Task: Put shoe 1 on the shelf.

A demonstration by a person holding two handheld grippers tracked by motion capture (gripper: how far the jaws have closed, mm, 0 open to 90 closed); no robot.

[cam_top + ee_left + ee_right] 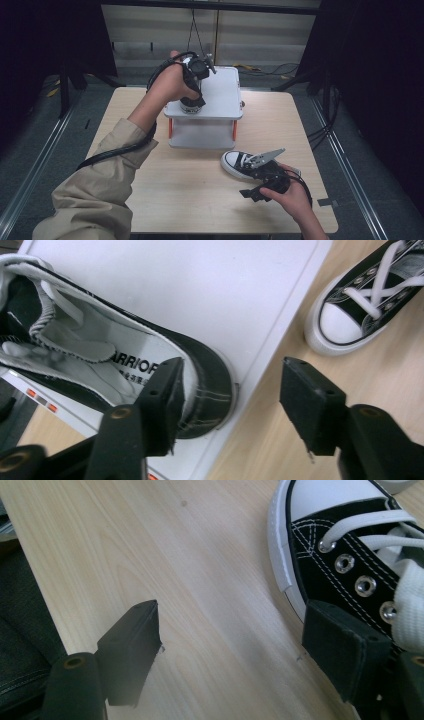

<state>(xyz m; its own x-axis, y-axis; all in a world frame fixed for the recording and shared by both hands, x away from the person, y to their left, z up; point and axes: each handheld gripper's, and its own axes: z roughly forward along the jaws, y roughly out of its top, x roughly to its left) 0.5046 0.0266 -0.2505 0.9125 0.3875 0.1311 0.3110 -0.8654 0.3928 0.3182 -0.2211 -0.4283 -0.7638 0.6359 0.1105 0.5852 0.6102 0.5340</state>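
Note:
One black-and-white canvas sneaker (200, 370) lies on top of a white two-level stand (222, 90), its heel toward my left gripper (232, 405). That gripper is open; one finger (162, 400) rests at the heel collar, the other hangs beyond the stand's edge. In the high view the left gripper (192, 97) points down at this sneaker (191, 105). A second sneaker (239, 162) lies on the wooden table, toe to the left. My right gripper (248, 182) is open beside it. In the right gripper view one finger (345, 650) overlaps the sneaker's (340, 550) laced side and the right gripper (240, 650) spans bare wood.
The stand has orange posts (170, 128) and a lower shelf, and sits at the table's far middle. The wooden table (190, 190) has open surface in front and to the left. Cables trail from both grippers. Dark curtains and floor rails surround the table.

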